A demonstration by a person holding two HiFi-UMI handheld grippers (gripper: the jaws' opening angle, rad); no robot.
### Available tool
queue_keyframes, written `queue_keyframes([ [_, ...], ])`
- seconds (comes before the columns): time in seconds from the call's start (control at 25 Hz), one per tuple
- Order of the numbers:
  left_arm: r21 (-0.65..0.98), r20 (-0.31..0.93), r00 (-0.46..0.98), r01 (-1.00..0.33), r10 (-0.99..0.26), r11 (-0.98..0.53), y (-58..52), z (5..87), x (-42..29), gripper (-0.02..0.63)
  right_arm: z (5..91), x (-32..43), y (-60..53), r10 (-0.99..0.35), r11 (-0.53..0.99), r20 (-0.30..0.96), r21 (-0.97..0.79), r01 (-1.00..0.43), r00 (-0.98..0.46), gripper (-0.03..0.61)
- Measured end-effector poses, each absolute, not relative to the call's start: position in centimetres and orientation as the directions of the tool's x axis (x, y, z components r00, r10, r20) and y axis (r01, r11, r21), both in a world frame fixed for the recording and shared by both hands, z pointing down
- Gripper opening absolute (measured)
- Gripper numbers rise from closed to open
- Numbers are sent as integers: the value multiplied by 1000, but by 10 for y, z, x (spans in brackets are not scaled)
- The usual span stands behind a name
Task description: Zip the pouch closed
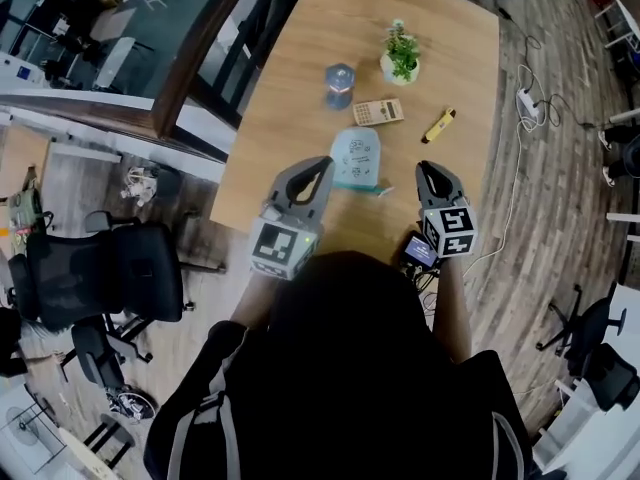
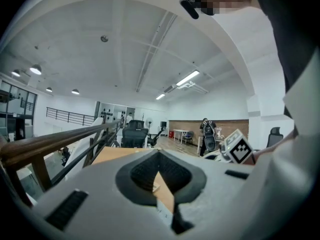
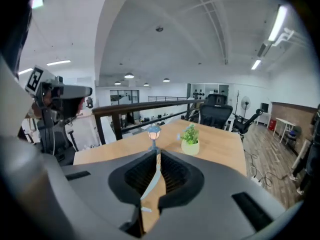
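A pale teal pouch (image 1: 356,158) with printed drawings lies flat on the wooden table (image 1: 300,88), between my two grippers. My left gripper (image 1: 320,164) hovers just left of the pouch's near end, its jaws closed tip to tip around an empty loop. My right gripper (image 1: 430,170) hangs to the right of the pouch and apart from it, jaws also together. In the right gripper view a thin teal sliver of the pouch (image 3: 152,180) shows through the slit below the right gripper (image 3: 156,153). In the left gripper view, only wood shows past the left gripper (image 2: 159,151).
Beyond the pouch sit a small blue lantern (image 1: 339,85), a calculator (image 1: 378,112), a potted plant (image 1: 401,56) and a yellow marker (image 1: 438,125). The table's left edge borders a railing. Office chairs (image 1: 105,273) stand at the left, a power strip (image 1: 527,103) on the floor.
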State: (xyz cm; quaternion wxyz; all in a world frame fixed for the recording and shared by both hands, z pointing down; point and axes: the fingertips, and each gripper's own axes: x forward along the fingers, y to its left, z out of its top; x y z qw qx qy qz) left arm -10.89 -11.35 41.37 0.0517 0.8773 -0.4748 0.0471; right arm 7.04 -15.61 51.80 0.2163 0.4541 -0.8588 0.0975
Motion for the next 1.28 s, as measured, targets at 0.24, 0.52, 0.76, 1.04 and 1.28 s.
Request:
queue_keyframes([
  [0.24, 87, 172, 537, -843, -825, -531, -95, 432, -109, 0, 611, 51, -154, -525, 752, 646, 47, -657, -554, 91],
  [0.52, 93, 186, 508, -861, -841, -500, -87, 431, -117, 0, 708, 47, -129, -267, 921, 847, 85, -379, -460, 106],
  [0.76, 81, 196, 491, -871, -849, -485, -83, 431, -123, 0, 752, 52, -112, -159, 963, 924, 68, -259, -349, 106],
  [1.04, 45, 204, 497, -866, -844, -499, -77, 433, -121, 0, 770, 48, -116, -164, 973, 939, 104, -206, -303, 55],
  [1.28, 41, 219, 505, -860, -835, -509, -78, 435, -116, 0, 773, 46, -117, -146, 972, 940, 77, -224, -309, 35],
])
